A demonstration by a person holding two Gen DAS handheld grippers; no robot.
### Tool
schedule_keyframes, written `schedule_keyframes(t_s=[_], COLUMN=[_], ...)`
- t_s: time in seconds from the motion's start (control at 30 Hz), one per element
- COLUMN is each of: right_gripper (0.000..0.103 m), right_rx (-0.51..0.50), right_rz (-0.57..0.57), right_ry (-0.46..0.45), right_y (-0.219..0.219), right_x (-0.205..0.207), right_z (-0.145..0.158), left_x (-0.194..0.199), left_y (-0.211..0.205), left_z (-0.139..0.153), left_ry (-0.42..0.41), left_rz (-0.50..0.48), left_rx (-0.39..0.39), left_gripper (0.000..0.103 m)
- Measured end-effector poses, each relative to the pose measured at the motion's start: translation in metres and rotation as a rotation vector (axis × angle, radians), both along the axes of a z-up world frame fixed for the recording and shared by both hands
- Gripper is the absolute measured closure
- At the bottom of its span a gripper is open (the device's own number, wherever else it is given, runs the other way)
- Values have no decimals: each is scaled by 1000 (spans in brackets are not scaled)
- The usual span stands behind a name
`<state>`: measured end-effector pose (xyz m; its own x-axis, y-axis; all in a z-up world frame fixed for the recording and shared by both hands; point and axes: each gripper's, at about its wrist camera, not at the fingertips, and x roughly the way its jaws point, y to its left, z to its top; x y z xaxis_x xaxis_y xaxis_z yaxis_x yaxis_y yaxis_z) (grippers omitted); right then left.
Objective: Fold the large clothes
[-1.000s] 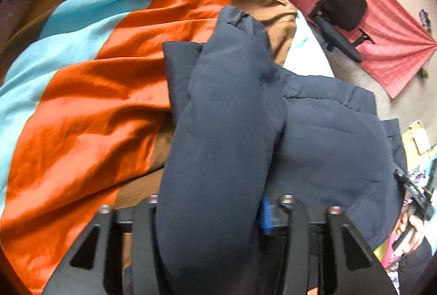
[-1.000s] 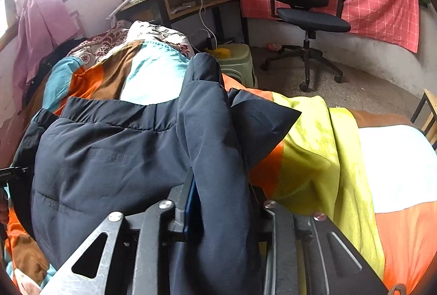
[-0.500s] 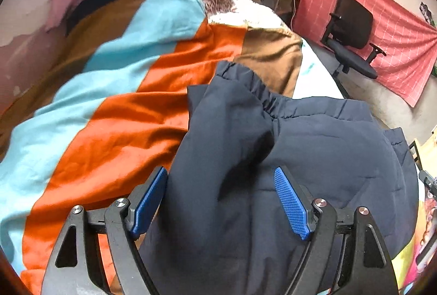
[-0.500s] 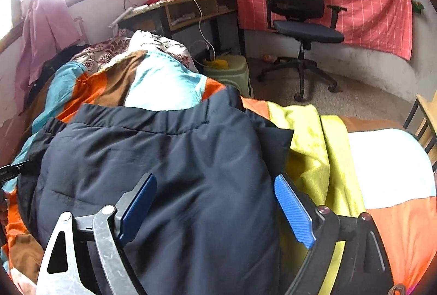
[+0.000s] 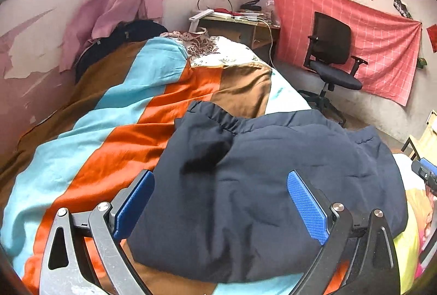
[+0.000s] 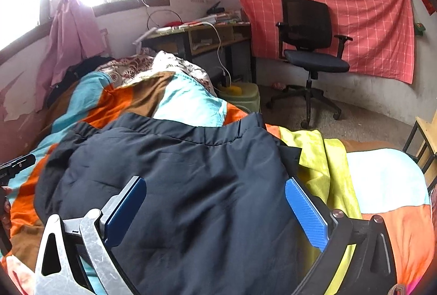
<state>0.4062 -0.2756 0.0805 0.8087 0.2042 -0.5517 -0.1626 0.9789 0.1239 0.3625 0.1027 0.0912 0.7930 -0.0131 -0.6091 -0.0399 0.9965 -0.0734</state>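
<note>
The left gripper (image 5: 220, 209) stands wide, its blue pads (image 5: 307, 209) clear of the cloth; its jaws have just been opening, and nothing is clamped between them. The right gripper (image 6: 215, 211) is likewise spread wide, jaws just opened, with the fabric lying below and between the fingers but not pinched.

Beneath both tools lies the navy padded jacket (image 5: 273, 185), folded over itself on the striped bedspread (image 5: 114, 131), its elastic hem (image 5: 224, 120) toward the far side. In the right wrist view a yellow-green cloth (image 6: 322, 164) lies just beside the jacket.

Handling: the jacket appears soft, thick and springy, with a smooth shell likely to slide. Folds will probably puff up again unless pressed flat. Take hold at a seam, the hem or a folded edge, where the layers bunch enough for the pads to bite.

Pose: both grippers point forward and moderately downward over the garment, side by side. The left tool's tip (image 6: 16, 164) shows at the left edge of the right wrist view.
</note>
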Motion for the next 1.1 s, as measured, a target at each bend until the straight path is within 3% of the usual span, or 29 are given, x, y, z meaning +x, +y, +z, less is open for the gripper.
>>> schedule_keyframes(t_s=[0.33,1.1], right_gripper=[0,0], right_rx=[12,40], right_rz=[17,52], right_ry=[-107,-274], right_y=[7,28], right_x=[-49,-166], right_z=[10,46], left_x=[-45,-137], left_y=[-22,-35], left_z=[24,27], left_ry=[-113,-253], left_rz=[-12,-71], left_rx=[19,55], left_gripper=[7,6])
